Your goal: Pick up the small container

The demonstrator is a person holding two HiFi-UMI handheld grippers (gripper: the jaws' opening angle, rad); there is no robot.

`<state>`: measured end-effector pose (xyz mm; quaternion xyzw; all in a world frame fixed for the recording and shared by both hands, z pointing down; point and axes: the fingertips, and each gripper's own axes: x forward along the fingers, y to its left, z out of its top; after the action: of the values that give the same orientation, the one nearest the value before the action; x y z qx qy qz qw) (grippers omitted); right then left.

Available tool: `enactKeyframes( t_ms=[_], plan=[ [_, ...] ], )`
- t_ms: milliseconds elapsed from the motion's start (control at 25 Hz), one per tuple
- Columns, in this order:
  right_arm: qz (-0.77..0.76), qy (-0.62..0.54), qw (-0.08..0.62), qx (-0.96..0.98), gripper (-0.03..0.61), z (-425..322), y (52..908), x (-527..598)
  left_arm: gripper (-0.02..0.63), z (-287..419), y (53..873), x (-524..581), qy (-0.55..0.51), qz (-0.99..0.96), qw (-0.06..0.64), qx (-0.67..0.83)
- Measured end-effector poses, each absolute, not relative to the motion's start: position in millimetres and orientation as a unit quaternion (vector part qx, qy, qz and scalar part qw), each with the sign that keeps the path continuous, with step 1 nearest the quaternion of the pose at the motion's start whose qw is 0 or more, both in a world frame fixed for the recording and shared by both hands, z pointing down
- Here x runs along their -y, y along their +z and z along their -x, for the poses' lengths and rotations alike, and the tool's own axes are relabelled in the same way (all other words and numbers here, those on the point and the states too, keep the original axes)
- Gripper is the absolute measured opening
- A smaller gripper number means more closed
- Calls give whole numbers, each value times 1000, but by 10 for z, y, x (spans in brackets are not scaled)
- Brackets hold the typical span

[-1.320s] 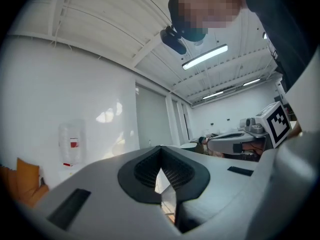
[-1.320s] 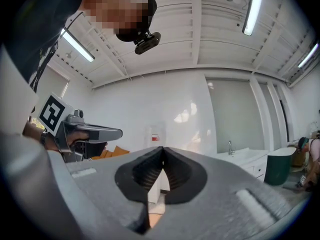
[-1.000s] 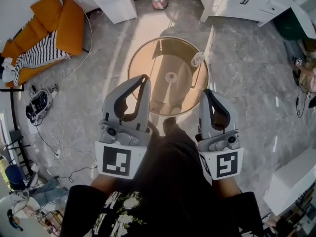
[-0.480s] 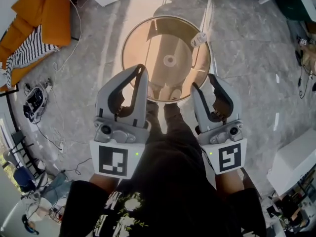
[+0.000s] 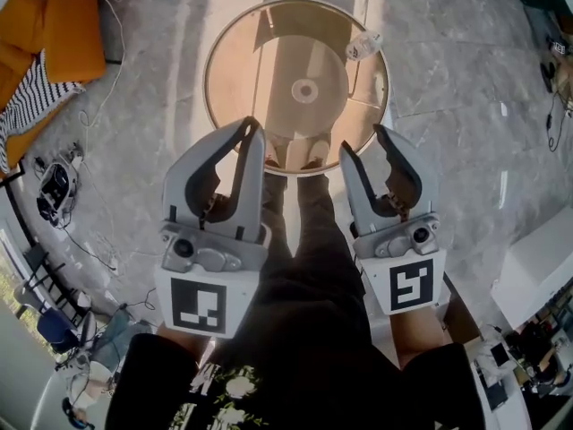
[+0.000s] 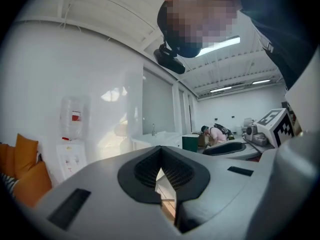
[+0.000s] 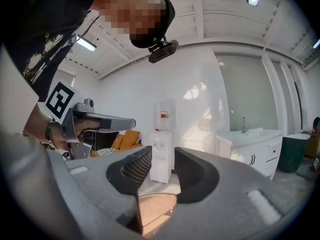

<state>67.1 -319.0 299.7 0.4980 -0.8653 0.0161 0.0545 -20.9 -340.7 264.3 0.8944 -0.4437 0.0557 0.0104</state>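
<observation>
The small container [image 5: 362, 46], white and rounded, lies at the right rim of the round glass table [image 5: 242, 70] in the head view. Both grippers are held over the person's legs, short of the table's near edge and well apart from the container. My left gripper [image 5: 252, 125] has its tips together; in the left gripper view [image 6: 161, 176] the pads meet with only a sliver between them. My right gripper [image 5: 362, 141] has its jaws opening, with a clear gap and nothing between them [image 7: 162, 166].
An orange sofa [image 5: 67, 25] with a striped blanket [image 5: 27, 97] stands at the far left, with cables [image 5: 89, 240] on the floor. White furniture [image 5: 537, 267] is at the right. A water dispenser [image 7: 162, 149] and a sink cabinet [image 7: 250, 149] line the wall.
The right gripper's jaws have gone from shut to apart. Both grippers and the view have come nearer the table. The left jaws stay together.
</observation>
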Motion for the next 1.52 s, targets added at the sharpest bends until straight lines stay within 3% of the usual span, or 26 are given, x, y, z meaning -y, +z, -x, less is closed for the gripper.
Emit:
enactKeyframes(
  t_ms=[680,1360,1440,1520],
  plan=[
    [-496,17,69,865,141,-505,4258,3307,2,362,3892,3493,51,-889,46,453],
    [-487,34,93,868,143,-538,6038,3522,2,336,5711,3657,97,-874,56,473],
    [-479,34,97,872,214,-524,6238,3556,2,319,5894,3697,97,-870,64,478],
    [-473,36,102,874,233,-501,6441,3577,2,275,6033,3735,96,-870,64,479]
  ],
)
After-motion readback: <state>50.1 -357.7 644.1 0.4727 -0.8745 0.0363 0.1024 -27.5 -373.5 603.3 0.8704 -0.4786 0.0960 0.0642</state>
